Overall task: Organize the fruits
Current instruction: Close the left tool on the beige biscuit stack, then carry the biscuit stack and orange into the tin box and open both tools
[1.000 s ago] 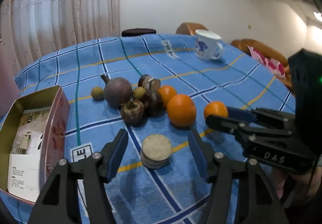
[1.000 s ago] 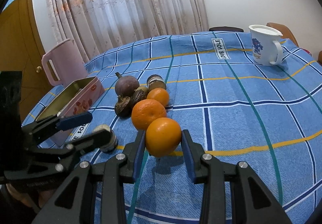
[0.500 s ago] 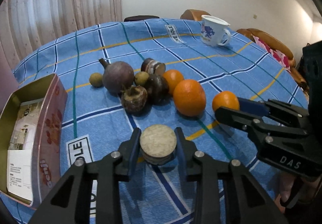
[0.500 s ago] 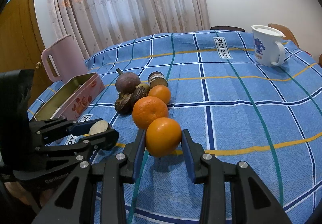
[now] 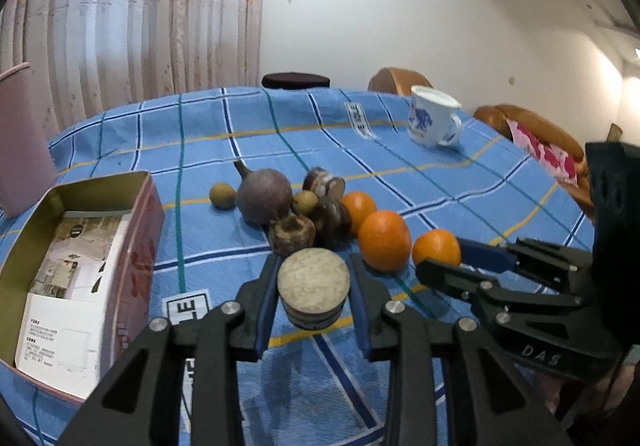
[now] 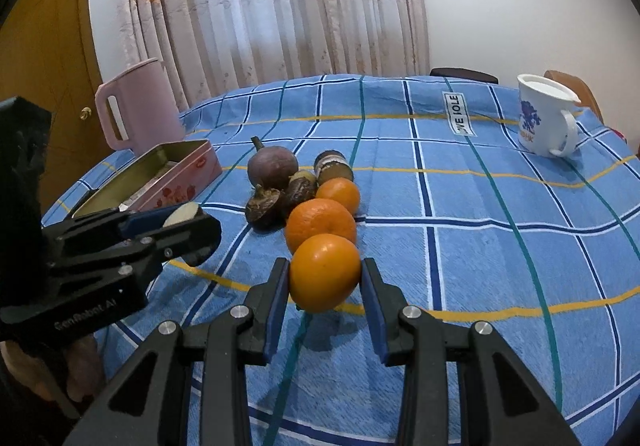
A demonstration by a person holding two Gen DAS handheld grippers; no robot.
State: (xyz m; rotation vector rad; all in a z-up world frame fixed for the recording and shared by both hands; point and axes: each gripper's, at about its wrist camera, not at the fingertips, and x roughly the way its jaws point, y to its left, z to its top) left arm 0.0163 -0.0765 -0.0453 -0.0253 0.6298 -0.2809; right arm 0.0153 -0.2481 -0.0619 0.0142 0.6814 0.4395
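Fruit slice (image 5: 313,281), flat cut face up, sits pinched in the left claw (image 5: 313,294) at lower centre. Right claw (image 6: 325,278) pinches an orange (image 6: 325,272).

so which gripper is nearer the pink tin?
Left. The left gripper, shut on the cut fruit half, is just beside the pink tin. The right gripper, around an orange, sits farther off.

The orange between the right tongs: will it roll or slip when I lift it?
The orange is round and glossy, so it could roll if nudged. The right tongs flank its widest part; a centred squeeze should probably hold. It looks firm, not fragile.
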